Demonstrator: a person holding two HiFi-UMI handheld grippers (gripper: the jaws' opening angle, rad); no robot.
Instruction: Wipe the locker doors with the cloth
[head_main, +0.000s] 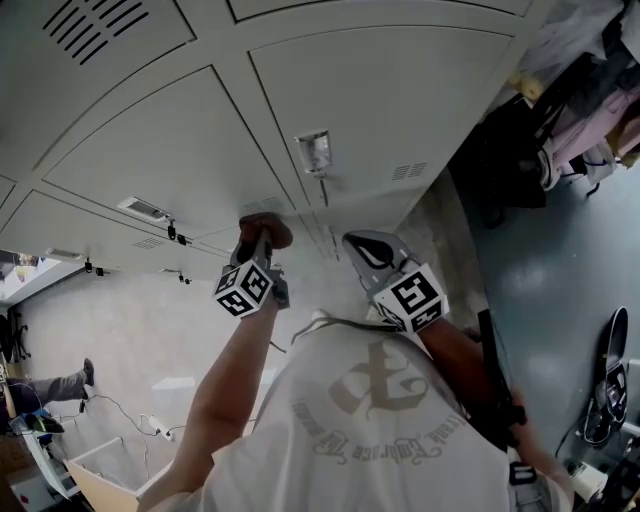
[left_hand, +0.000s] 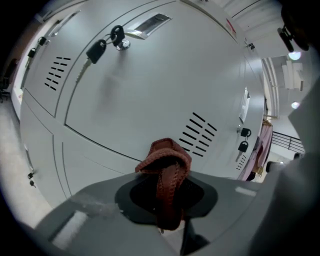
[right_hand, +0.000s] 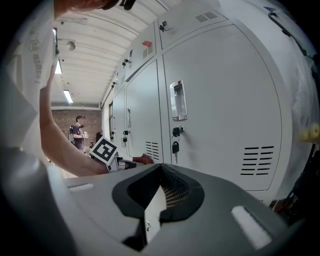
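**Grippers.** The left gripper (head_main: 258, 250) is seen clamped on a crumpled reddish-brown knitted cloth (left_hand: 167, 162); in the left gripper view a fold of it is pinched between the jaws and a bunch stands out beyond the tips. The right gripper (right_hand: 161, 172) is seen with its jaws brought together and nothing between them. In the head view it is held right of centre, apart from the lockers.

**Position of the cloth.** In the head view the cloth is found just left of centre, at the lower row of pale grey sheet-metal locker doors (head_main: 380, 100). In the left gripper view it is presented to a door near the black louvre slots (left_hand: 200, 132), below the horizontal seam between doors. Contact with the metal cannot be confirmed from any view; the cloth is at least very near the surface.

**Condition of the doors.** No streaks, damp patches or dirt marks can be made out, so wiped panels cannot be told from unwiped ones. Black-fobbed keys (left_hand: 97, 50) are seen hanging from a lock at the upper left of the left gripper view.

**Progress.** The cloth is in hand and brought to a door, so wiping is judged to be under way. How much is done cannot be established. Several doors are in view, and most are judged outstanding.
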